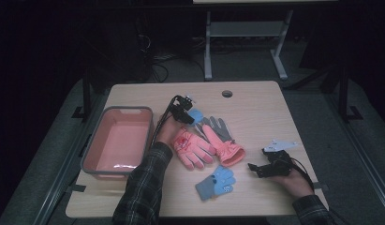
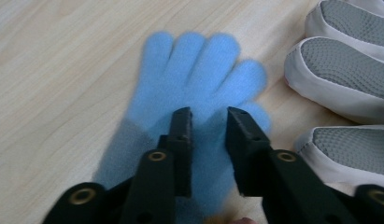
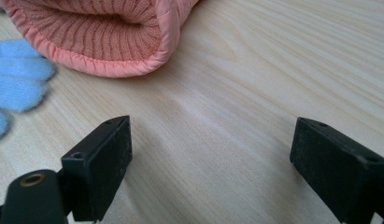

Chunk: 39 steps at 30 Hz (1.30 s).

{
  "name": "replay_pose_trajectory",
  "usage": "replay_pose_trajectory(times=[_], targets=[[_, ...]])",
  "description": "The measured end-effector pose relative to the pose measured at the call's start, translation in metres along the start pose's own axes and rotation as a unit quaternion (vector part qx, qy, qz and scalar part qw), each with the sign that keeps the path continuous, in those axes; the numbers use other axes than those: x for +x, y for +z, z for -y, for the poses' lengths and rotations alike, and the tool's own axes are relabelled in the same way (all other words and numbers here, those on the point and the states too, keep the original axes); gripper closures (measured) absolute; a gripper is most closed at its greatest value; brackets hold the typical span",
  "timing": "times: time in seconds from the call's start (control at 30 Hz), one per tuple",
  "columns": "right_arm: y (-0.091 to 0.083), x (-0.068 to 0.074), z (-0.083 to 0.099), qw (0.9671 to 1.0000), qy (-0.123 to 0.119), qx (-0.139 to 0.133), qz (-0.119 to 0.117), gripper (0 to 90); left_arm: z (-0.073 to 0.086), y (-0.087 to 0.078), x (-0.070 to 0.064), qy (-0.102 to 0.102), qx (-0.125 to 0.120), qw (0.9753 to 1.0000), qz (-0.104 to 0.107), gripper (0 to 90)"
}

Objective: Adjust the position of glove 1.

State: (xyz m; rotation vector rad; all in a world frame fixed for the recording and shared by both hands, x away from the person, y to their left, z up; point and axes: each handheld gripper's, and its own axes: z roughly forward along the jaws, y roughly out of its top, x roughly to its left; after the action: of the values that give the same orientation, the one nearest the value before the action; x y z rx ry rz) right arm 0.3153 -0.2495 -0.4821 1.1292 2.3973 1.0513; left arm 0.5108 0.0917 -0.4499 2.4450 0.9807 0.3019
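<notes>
A light blue knit glove (image 2: 199, 70) lies flat on the wooden table (image 1: 255, 108). My left gripper (image 2: 209, 116) hovers over its palm with the jaws a narrow gap apart and blue fabric showing between them. In the high view the left gripper (image 1: 190, 119) is at the table's middle, over that blue glove (image 1: 197, 114). A grey-palmed glove (image 1: 217, 131) with a salmon cuff (image 3: 105, 37) and a pink glove (image 1: 192, 147) lie beside it. A second blue glove (image 1: 216, 183) lies nearer the front. My right gripper (image 3: 210, 130) stands wide open over bare wood.
A pink basin with a grey rim (image 1: 116, 140) stands at the table's left side. A cable hole (image 1: 227, 93) is near the far edge. The right gripper (image 1: 254, 169) rests near the front right, with bare table around it. The room behind is dark.
</notes>
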Motion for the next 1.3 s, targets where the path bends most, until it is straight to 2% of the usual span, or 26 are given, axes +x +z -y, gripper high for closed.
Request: replay_pose_trajectory(times=[0.13, 0.23, 0.3, 0.4, 0.5, 0.63, 0.67, 0.73, 0.77, 0.8, 0.9, 0.93, 0.97, 1.07, 1.1, 1.17, 1.3], targets=[[0.0, 0.0, 0.0, 1.0, 0.0, 0.0, 0.0, 12.2, -0.003, 0.0, 0.002, -0.005, 0.009, 0.9999, 0.007, 82.9], [0.0, 0.0, 0.0, 1.0, 0.0, 0.0, 0.0, 12.2, -0.005, 0.0, 0.002, -0.004, 0.014, 0.9999, 0.006, 87.1], [0.0, 0.0, 0.0, 1.0, 0.0, 0.0, 0.0, 12.2, -0.007, -0.001, 0.004, -0.012, 0.015, 0.9998, 0.009, 88.3], [0.0, 0.0, 0.0, 1.0, 0.0, 0.0, 0.0, 12.2, -0.008, -0.007, 0.008, -0.028, -0.007, 0.9995, 0.013, 89.2], [0.0, 0.0, 0.0, 1.0, 0.0, 0.0, 0.0, 12.2, -0.01, -0.014, 0.01, -0.027, -0.012, 0.9995, 0.012, 89.4], [0.0, 0.0, 0.0, 1.0, 0.0, 0.0, 0.0, 12.2, -0.014, -0.034, 0.008, -0.03, -0.041, 0.9986, 0.015, 89.5], [0.0, 0.0, 0.0, 1.0, 0.0, 0.0, 0.0, 12.2, -0.014, -0.034, 0.008, -0.03, -0.041, 0.9986, 0.015, 89.5], [0.0, 0.0, 0.0, 1.0, 0.001, 0.0, 0.0, 12.2, -0.015, -0.049, 0.007, -0.03, -0.052, 0.998, 0.022, 89.5], [0.0, 0.0, 0.0, 1.0, 0.001, 0.0, 0.0, 12.2, -0.015, -0.049, 0.007, -0.03, -0.052, 0.998, 0.022, 89.5], [0.0, 0.0, 0.0, 1.0, 0.0, 0.0, 0.0, 12.2, -0.015, -0.059, 0.005, -0.03, -0.065, 0.997, 0.028, 89.5], [0.0, 0.0, 0.0, 1.0, 0.001, 0.0, 0.0, 12.2, -0.015, -0.073, 0.002, -0.032, -0.08, 0.9958, 0.033, 89.5], [0.0, 0.0, 0.0, 1.0, 0.001, 0.0, 0.0, 12.2, -0.015, -0.073, 0.002, -0.032, -0.08, 0.9958, 0.033, 89.5], [0.0, 0.0, 0.0, 1.0, 0.0, 0.0, 0.0, 12.2, -0.014, -0.082, 0.002, -0.021, -0.08, 0.9959, 0.035, 89.5], [0.0, 0.0, 0.0, 1.0, 0.0, 0.0, 0.0, 12.3, -0.011, -0.102, -0.003, -0.02, -0.091, 0.9947, 0.043, 89.5], [0.0, 0.0, 0.0, 1.0, 0.0, 0.0, 0.0, 12.3, -0.011, -0.102, -0.003, -0.02, -0.091, 0.9947, 0.043, 89.5], [0.0, 0.0, 0.0, 1.0, 0.0, 0.0, 0.0, 12.2, -0.008, -0.116, -0.011, -0.01, -0.096, 0.9941, 0.048, 89.6], [0.0, 0.0, 0.0, 1.0, 0.0, 0.0, 0.0, 12.2, -0.004, -0.127, -0.019, -0.003, -0.098, 0.9937, 0.054, 89.5]])
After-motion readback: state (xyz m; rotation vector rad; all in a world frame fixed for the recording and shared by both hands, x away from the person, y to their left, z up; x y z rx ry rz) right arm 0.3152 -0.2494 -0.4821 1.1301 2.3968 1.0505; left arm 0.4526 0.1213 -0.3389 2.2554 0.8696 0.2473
